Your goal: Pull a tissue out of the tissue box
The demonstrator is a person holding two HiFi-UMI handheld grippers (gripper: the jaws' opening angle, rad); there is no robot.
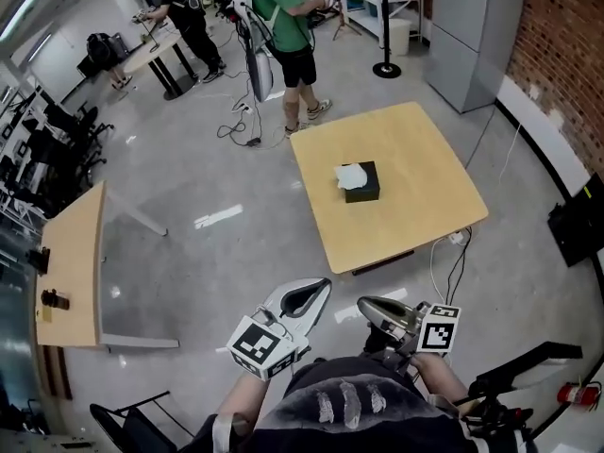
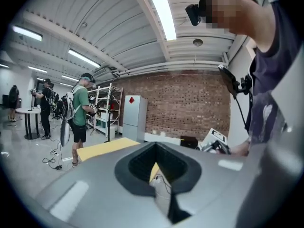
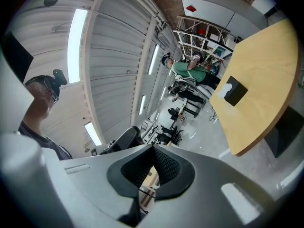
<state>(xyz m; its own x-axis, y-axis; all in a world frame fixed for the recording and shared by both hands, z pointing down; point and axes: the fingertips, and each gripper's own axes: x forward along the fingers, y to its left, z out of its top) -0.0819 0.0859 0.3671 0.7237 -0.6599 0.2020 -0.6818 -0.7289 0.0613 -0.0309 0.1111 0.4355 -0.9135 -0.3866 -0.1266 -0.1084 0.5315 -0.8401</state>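
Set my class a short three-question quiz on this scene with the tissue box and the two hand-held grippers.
1. True or false: the black tissue box stands on the floor.
2. What sticks out of its top? A: a white tissue; B: a pen; C: nothing.
3. Fill in: the left hand-held gripper and the right hand-held gripper both have their jaws ___, with nothing between them.
Key: 1 false, it stands on the wooden table; 2 A; 3 shut.
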